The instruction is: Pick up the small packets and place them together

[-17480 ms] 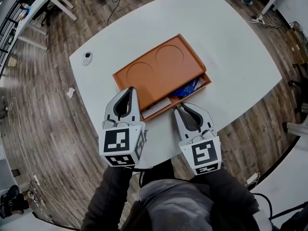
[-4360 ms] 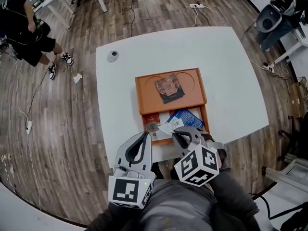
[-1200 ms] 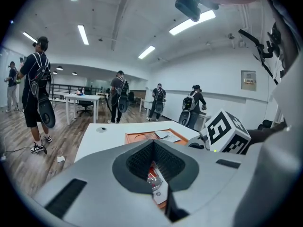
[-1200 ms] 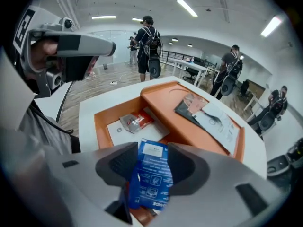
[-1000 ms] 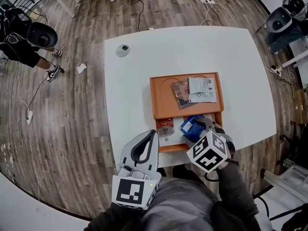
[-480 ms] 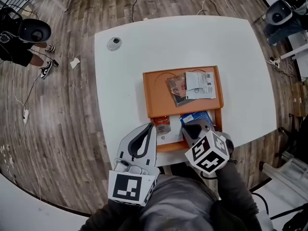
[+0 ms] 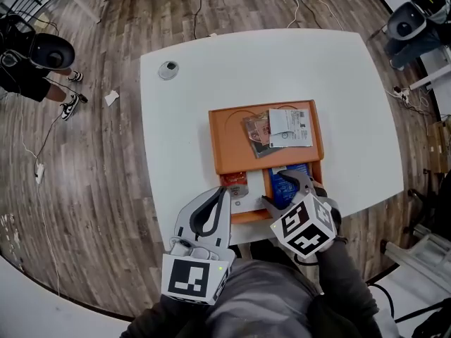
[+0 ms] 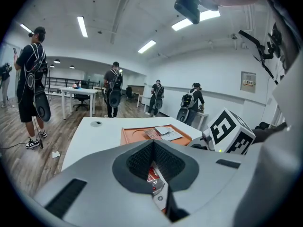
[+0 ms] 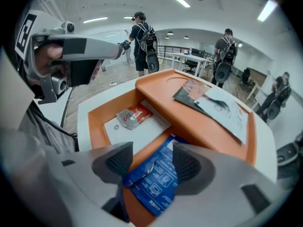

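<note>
Two packets, a brown packet (image 7: 256, 127) and a white packet (image 7: 289, 127), lie touching on the orange tray's (image 7: 225, 136) top, at 12 o'clock on the table (image 7: 190, 83). A red packet (image 7: 237, 184) and a blue packet (image 7: 284, 182) lie in its drawer at 6 o'clock, so the gathering looks half done. The right claw (image 9: 151, 161) has just been opening and straddles the blue packet ungripped. The left claw (image 7: 223, 194) is closed and empty.

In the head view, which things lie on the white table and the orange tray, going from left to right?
small round object → red packet → dark packet → white packet. The blue packet is left out: it shares the white packet's span, nearer the person.
</note>
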`<control>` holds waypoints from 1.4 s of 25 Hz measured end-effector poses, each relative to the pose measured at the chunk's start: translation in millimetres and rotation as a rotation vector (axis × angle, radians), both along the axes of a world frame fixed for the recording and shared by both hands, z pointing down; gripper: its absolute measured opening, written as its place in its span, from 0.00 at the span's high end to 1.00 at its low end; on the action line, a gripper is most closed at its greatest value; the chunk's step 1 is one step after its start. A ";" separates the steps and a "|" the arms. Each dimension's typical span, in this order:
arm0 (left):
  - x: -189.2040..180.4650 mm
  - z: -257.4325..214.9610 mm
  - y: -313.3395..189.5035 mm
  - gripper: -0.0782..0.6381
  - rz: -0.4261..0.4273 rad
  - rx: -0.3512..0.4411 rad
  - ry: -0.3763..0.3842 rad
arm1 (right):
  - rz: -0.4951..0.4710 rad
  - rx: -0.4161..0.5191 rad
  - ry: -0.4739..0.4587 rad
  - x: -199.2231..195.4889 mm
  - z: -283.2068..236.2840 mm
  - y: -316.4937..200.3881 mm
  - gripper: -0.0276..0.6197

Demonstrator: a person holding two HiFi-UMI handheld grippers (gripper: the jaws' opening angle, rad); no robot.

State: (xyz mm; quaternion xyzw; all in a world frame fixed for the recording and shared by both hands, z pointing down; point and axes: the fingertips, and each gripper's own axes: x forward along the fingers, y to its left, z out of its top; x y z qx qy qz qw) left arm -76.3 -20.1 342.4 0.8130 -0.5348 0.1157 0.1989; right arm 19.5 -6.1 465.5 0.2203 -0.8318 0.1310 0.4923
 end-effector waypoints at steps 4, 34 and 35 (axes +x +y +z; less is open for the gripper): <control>-0.5 2.0 -4.6 0.90 0.016 -0.007 0.013 | 0.033 0.024 0.009 0.4 -7.5 -8.7 0.57; 7.2 -20.5 2.9 0.90 0.010 0.047 -0.002 | -0.018 0.097 -0.059 -12.8 -42.0 3.0 0.93; 10.5 -26.5 7.8 0.90 0.007 0.059 -0.005 | -0.027 0.107 -0.070 -12.3 -48.3 7.0 0.93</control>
